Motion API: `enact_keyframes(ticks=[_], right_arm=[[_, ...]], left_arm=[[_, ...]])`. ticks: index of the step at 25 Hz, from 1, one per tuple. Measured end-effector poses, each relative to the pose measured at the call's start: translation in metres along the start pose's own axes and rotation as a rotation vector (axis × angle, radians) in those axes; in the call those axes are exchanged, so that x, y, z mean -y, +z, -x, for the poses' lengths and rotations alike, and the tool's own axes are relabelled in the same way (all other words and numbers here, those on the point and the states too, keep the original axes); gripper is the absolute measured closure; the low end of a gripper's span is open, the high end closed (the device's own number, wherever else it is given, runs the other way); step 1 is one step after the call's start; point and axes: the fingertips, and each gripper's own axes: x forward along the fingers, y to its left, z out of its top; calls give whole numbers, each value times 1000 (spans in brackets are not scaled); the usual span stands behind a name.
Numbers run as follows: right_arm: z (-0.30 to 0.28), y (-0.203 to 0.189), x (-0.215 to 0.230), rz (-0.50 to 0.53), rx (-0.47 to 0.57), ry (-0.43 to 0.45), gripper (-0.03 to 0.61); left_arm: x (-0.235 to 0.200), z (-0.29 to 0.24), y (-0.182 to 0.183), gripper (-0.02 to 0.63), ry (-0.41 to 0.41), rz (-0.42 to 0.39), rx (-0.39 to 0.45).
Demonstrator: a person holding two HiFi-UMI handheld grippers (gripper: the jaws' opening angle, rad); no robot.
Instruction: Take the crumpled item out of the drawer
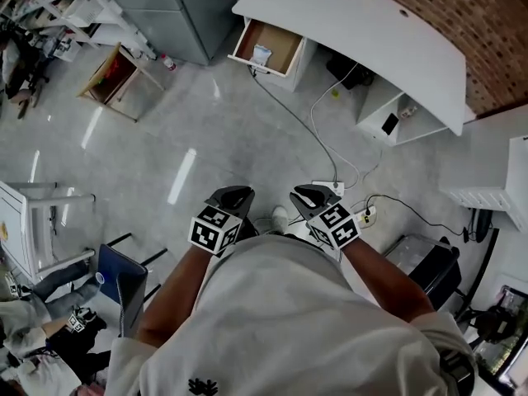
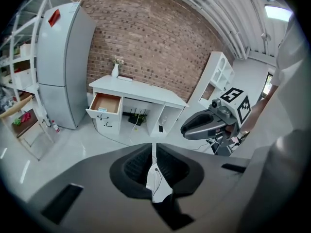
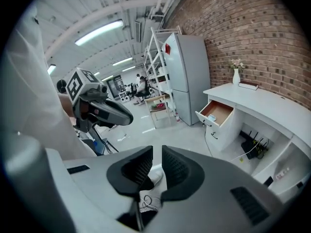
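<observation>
Left hand-held gripper (image 2: pixel 154 154): closed, empty. The crumpled item (image 1: pixel 261 54) lies in the open drawer (image 1: pixel 279 43) of the bench (image 1: pixel 371 31), well away from both grippers. Right hand-held gripper (image 3: pixel 157 161): closed to a slit, empty. Risk: I judge the floor cable (image 1: pixel 318 130) crosses my approach and could snag. Reaching in closed would shove the item deeper.

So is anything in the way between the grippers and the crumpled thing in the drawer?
Nothing tall. The drawer is already open, with the crumpled item showing inside. Between it and the left gripper and right gripper is open floor; only a cable lies across it, low, something to step over.
</observation>
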Motion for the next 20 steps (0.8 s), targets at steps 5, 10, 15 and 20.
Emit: enact_keyframes(ticks=[5, 10, 15, 20], right_arm=[[-28, 23, 43, -32, 1, -21, 499], [-55, 62, 98, -102, -11, -71, 500], [-87, 120, 142, -143, -11, -125, 505], [-143, 165, 182, -195, -41, -163, 508]], left_arm=[[-46, -35, 32, 588, -17, -1, -21], [-105, -77, 86, 586, -62, -28, -42], [-180, -114, 140, 550, -105, -92, -76], [-270, -152, 181, 463, -126, -153, -114]])
